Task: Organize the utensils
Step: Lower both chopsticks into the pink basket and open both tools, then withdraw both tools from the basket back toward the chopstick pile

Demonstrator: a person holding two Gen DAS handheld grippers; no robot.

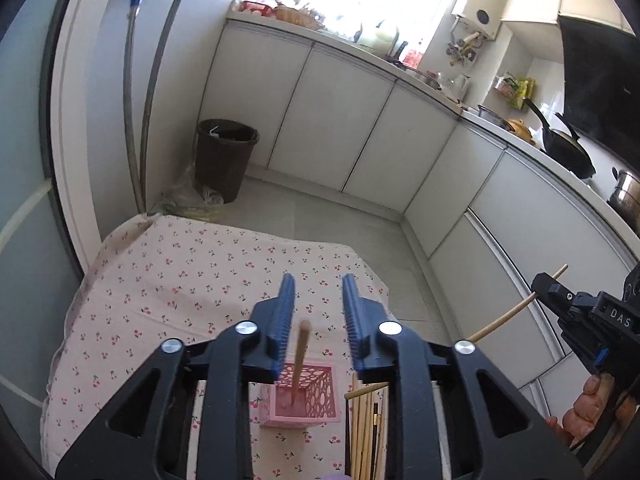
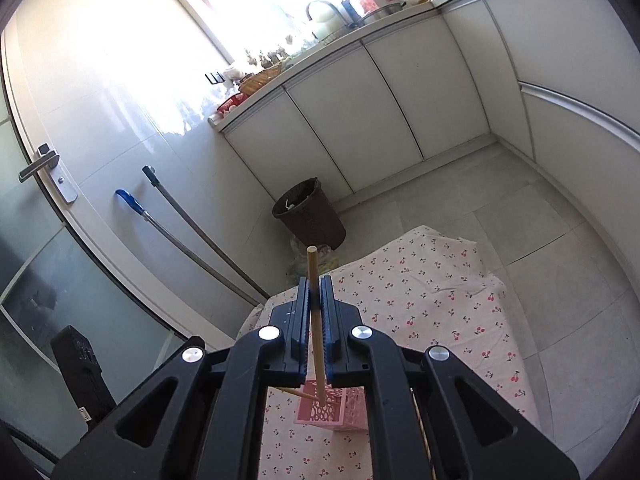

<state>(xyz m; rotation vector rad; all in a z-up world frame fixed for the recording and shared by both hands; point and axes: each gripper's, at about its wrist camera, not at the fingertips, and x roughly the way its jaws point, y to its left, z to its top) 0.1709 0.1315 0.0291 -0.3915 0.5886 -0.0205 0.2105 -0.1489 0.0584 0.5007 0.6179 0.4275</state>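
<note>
Pink lattice holder (image 1: 301,396) sits on the cherry-print cloth over the table (image 1: 168,280), and that's where all the chopsticks are headed, so both my claws hang right above it.

My right claw (image 2: 314,292) is clamped narrow on one wooden chopstick (image 2: 315,320). I'm gripping it mid-shaft so the stick runs nearly upright, its lower tip already at the holder's mouth (image 2: 332,404); whether it's touching the bottom I can't tell from here. Holding it steep like that should let it slide straight in instead of catching on the lattice.

My left claw (image 1: 319,300) is spread wide with nothing in it. A chopstick (image 1: 301,356) stands in the holder right between its fingers, not touched by either pad, looks like it just rests in there on its own.

Contents so far, as I read it: one stick standing inside, maybe a second leaning at the rim, hard to say. A bundle of loose chopsticks (image 1: 366,432) lies on the cloth just beside the holder, waiting. Plenty left to do.
</note>
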